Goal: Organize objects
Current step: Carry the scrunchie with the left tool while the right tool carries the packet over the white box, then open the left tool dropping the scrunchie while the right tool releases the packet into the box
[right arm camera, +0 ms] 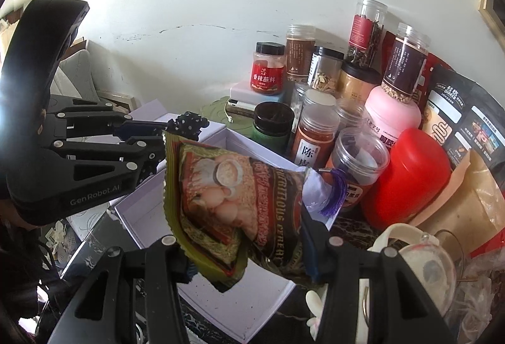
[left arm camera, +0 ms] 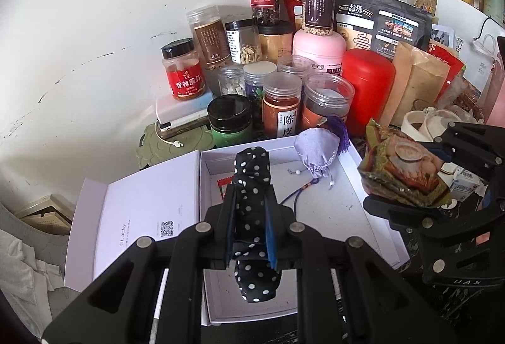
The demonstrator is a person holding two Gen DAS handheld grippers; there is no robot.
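Note:
My left gripper [left arm camera: 251, 198] is shut on a black polka-dot cloth roll [left arm camera: 252, 173], held above the open white box [left arm camera: 322, 217]. The roll's tip also shows in the right wrist view [right arm camera: 189, 123], with the left gripper [right arm camera: 151, 138] at the left. My right gripper [right arm camera: 246, 249] is shut on a green cereal packet [right arm camera: 221, 202] over the same white box [right arm camera: 151, 217]. In the left wrist view the packet [left arm camera: 401, 173] and right gripper [left arm camera: 410, 186] hang at the box's right edge. A lilac drawstring pouch [left arm camera: 315, 151] with a purple tassel lies in the box's far corner.
Several spice jars [left arm camera: 281, 107] and a red canister [left arm camera: 369, 88] crowd behind the box against the wall. A black oat bag [left arm camera: 382, 25] and paper bags stand at the back right. The box lid [left arm camera: 142, 217] lies open to the left. A white cup [right arm camera: 407, 236] sits at the right.

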